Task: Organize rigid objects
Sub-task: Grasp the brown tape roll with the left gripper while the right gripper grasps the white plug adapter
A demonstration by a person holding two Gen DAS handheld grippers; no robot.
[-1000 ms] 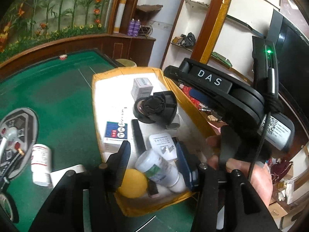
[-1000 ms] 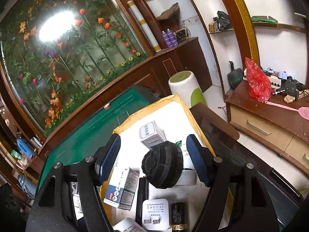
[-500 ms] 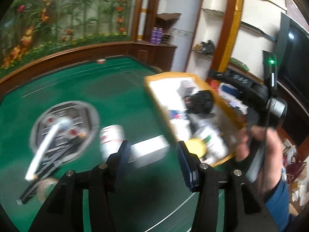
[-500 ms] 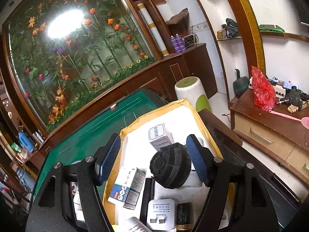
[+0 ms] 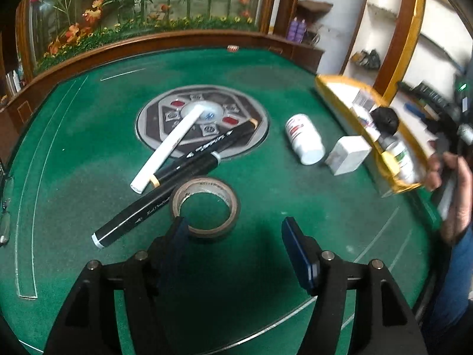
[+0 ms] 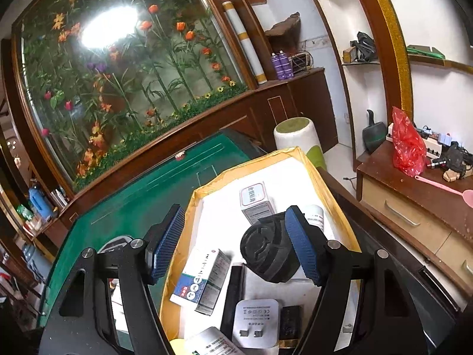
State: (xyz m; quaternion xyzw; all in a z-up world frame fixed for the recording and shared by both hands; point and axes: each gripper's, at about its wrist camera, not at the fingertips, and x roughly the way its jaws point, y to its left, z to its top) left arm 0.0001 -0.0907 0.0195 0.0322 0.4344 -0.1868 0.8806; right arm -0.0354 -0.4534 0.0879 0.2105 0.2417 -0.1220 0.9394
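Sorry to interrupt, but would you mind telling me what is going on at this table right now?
A person is sorting loose items into a yellow-rimmed tray at the edge of the green table. The left tool is open and empty, just short of a roll of tape. Two black markers, a white pen, a white bottle and a white box also lie on the felt. The right tool hangs open over the tray, above a black round part.
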